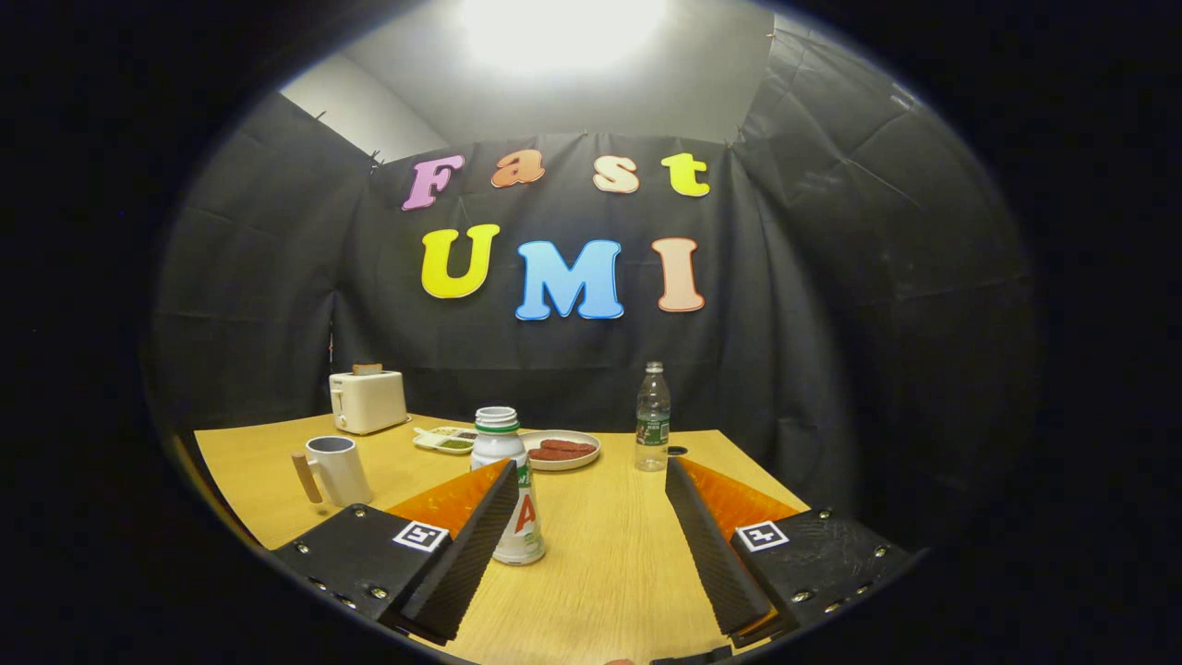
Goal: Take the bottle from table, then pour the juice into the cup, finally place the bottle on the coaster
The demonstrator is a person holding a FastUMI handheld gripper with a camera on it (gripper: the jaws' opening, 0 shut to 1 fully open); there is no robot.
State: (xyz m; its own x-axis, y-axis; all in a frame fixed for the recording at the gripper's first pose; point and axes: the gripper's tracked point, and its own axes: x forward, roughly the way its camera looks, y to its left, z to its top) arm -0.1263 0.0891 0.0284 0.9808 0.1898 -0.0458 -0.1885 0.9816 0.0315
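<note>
A white juice bottle (506, 489) with a green-ringed neck stands upright on the wooden table (600, 573), just ahead of my left finger (476, 545), which overlaps its lower left side. My gripper (591, 545) is open, with a wide gap between the fingers and nothing held. A white cup (334, 469) with a wooden handle stands to the left, beyond the left finger. A small dark disc (677, 452), perhaps the coaster, lies by the foot of the clear bottle; I cannot tell for sure.
A clear water bottle (652, 417) stands beyond the right finger. A plate (560, 450) with reddish food and a small white tray (446, 439) lie mid-table at the back. A white toaster (367, 400) sits at the far left corner.
</note>
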